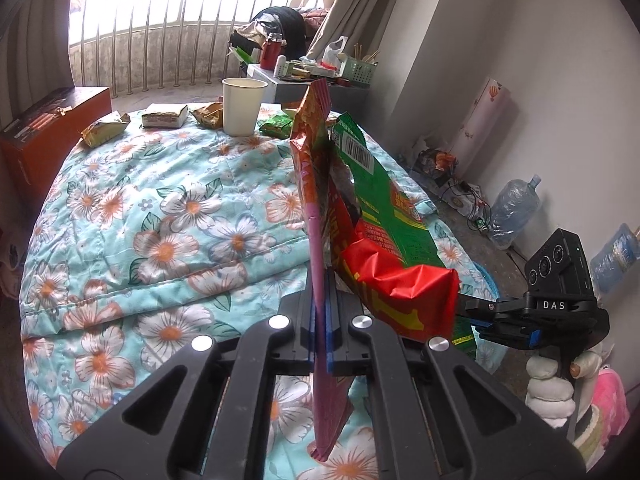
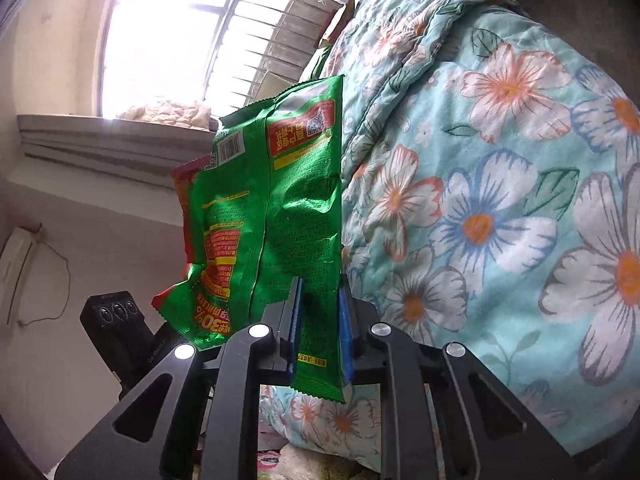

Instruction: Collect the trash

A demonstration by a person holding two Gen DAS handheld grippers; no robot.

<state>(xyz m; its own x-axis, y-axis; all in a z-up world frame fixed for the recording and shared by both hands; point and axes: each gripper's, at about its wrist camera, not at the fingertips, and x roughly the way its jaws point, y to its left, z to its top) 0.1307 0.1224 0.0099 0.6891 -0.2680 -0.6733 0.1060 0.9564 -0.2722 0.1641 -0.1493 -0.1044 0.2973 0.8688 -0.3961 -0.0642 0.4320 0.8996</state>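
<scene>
1. At the far left an orange box (image 1: 48, 128) stands beside the bed, and crumpled yellow wrappers (image 1: 105, 129) lie at the far edge of the flowered quilt (image 1: 160, 216)
2. Near them a white paper cup (image 1: 242, 105) stands upright on the quilt, with a small green wrapper (image 1: 276, 125) just beside it
3. The left gripper (image 1: 320, 320) is fully closed and pinches a red snack bag (image 1: 316, 184) by its edge; the bag stands up over the quilt
4. The green snack bag (image 2: 280, 208) hangs against the red one, and the right gripper (image 2: 320, 336) has its pads closed narrow on the lower edge of this bag
5. The step in hand seems to be to gather the two bags together; the next move probably asks to slide the green bag into the red one, or carry both away, while cup and wrappers are not yet collected
</scene>
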